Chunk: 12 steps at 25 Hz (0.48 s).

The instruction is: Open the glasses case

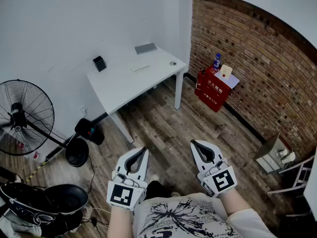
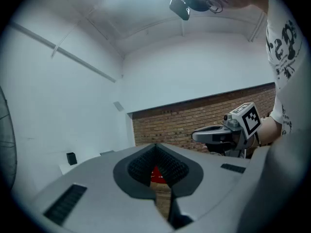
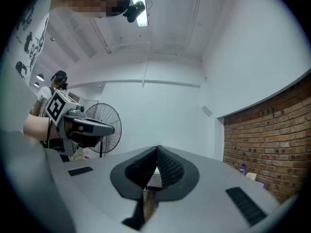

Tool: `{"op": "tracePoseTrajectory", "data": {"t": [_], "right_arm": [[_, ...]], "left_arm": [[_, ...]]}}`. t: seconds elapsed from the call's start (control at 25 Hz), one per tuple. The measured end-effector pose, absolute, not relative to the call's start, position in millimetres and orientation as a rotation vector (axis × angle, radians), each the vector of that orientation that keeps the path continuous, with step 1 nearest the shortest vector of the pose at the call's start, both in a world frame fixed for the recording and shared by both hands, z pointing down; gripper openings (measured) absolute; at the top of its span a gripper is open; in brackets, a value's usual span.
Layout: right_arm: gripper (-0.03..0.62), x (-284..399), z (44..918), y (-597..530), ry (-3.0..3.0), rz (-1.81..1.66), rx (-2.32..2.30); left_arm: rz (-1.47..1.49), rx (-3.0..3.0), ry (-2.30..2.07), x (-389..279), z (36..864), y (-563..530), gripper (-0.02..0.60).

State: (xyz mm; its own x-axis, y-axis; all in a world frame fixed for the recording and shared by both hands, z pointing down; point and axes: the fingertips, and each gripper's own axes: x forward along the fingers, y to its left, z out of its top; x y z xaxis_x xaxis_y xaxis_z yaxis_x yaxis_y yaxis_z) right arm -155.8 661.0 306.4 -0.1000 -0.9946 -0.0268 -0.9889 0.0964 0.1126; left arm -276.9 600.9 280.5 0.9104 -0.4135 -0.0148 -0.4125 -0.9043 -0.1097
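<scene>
Left gripper [image 1: 143, 149] [image 2: 156, 146]: jaws together, nothing between them. Right gripper [image 1: 193, 143] [image 3: 158, 148]: same, fully closed and empty. Both are held level side by side above the wood floor [image 1: 168, 128], well apart from the white table [image 1: 119, 86]. I can't tell which item is the glasses case: the grey flat item [image 1: 146, 48] at the table's far corner or the white oblong item [image 1: 140, 68] mid-table.

White table [image 1: 124, 81] against wall; standing fan [image 1: 22, 115] left; red box [image 1: 213, 89] by brick wall [image 1: 247, 58].
</scene>
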Motion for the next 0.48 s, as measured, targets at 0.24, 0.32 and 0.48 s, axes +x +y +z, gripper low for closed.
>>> {"op": "tracePoseTrajectory", "data": {"t": [0.24, 0.32, 0.48], "right_arm": [[0.009, -150, 308, 658, -2.284, -0.159, 2.069], [0.009, -147, 310, 659, -2.278, -0.158, 2.067], [0.009, -139, 312, 656, -2.271, -0.131, 2.089]], "left_arm": [[-0.015, -2.961, 0.642, -271, 282, 599, 0.014], [-0.014, -2.963, 0.641, -268, 283, 599, 0.014], [-0.019, -2.975, 0.646, -262, 284, 596, 0.014]]}}
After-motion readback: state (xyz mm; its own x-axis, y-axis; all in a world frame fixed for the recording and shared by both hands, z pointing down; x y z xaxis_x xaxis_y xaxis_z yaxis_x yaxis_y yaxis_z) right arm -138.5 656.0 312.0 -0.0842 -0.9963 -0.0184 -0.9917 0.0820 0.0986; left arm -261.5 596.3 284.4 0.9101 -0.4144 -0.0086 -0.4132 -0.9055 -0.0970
